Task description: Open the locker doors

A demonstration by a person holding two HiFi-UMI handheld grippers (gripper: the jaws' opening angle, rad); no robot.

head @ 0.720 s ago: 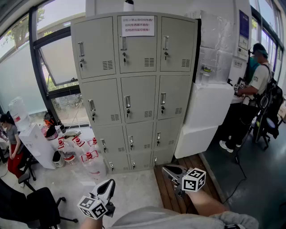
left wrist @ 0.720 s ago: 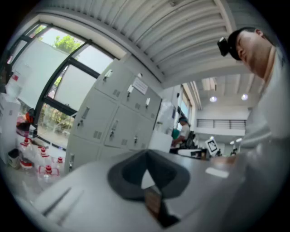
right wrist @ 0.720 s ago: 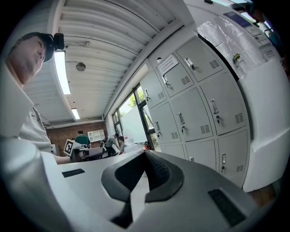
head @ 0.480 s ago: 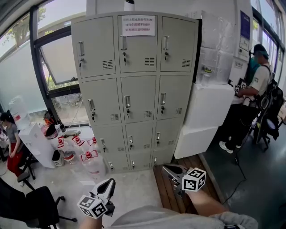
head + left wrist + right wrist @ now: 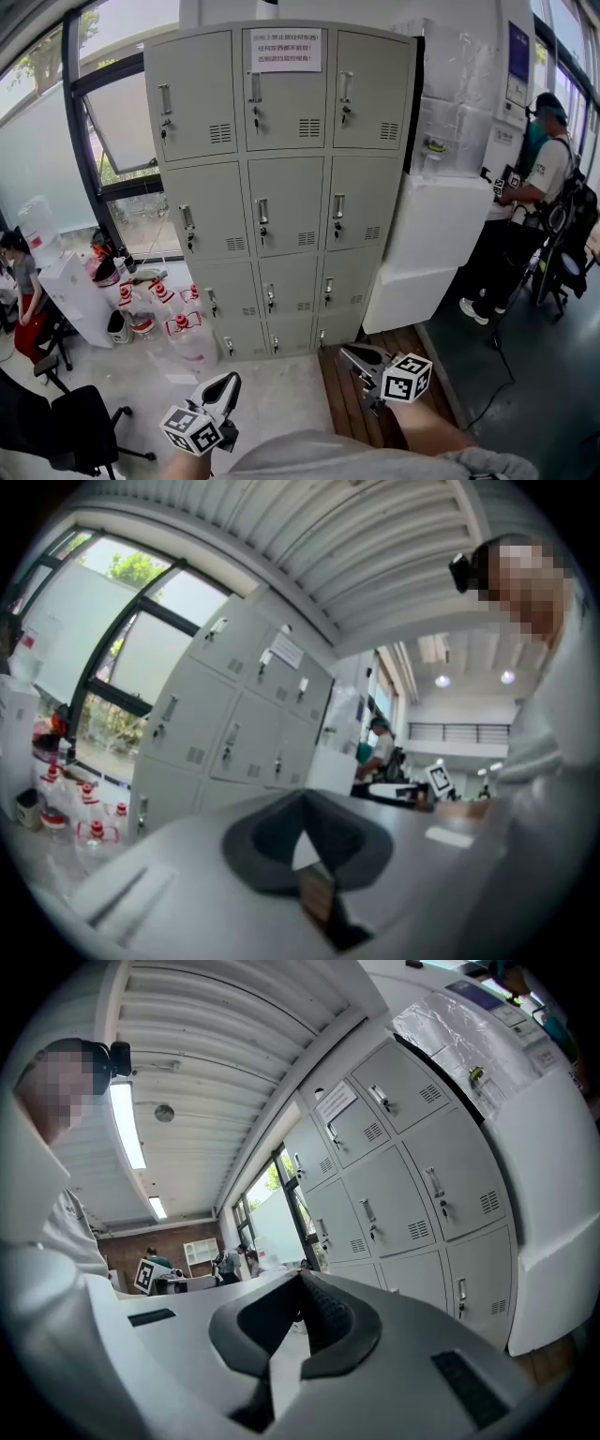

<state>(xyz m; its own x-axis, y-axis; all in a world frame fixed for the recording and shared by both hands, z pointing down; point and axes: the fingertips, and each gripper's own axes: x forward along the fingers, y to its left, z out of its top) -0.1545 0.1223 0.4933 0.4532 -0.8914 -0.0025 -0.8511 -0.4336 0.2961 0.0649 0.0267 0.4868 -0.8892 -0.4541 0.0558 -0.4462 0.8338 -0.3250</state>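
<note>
A grey locker cabinet [image 5: 281, 187] stands ahead, three columns of doors in several rows, every door closed, each with a small handle and lock. A paper notice [image 5: 276, 50] is stuck on the top middle door. My left gripper [image 5: 226, 382] hangs low at the left, well short of the cabinet, shut with nothing in it. My right gripper [image 5: 348, 353] is low at the right, also shut and empty, pointing toward the bottom row. The left gripper view shows the lockers [image 5: 234, 733] beyond the closed left gripper [image 5: 302, 797]. In the right gripper view the lockers [image 5: 403, 1176] stand beyond the closed right gripper [image 5: 302, 1277].
Water bottles [image 5: 178, 328] and a white dispenser [image 5: 70, 300] crowd the floor left of the cabinet, with a seated person [image 5: 19, 291] and a black chair [image 5: 66, 422]. White foam boxes [image 5: 436, 234] abut its right side. A person [image 5: 539, 197] stands at the right. A wooden pallet [image 5: 375, 403] lies underfoot.
The head view has shifted slightly, so the lockers sit a little further left. Both grippers keep their places and stay shut. All doors remain closed.
</note>
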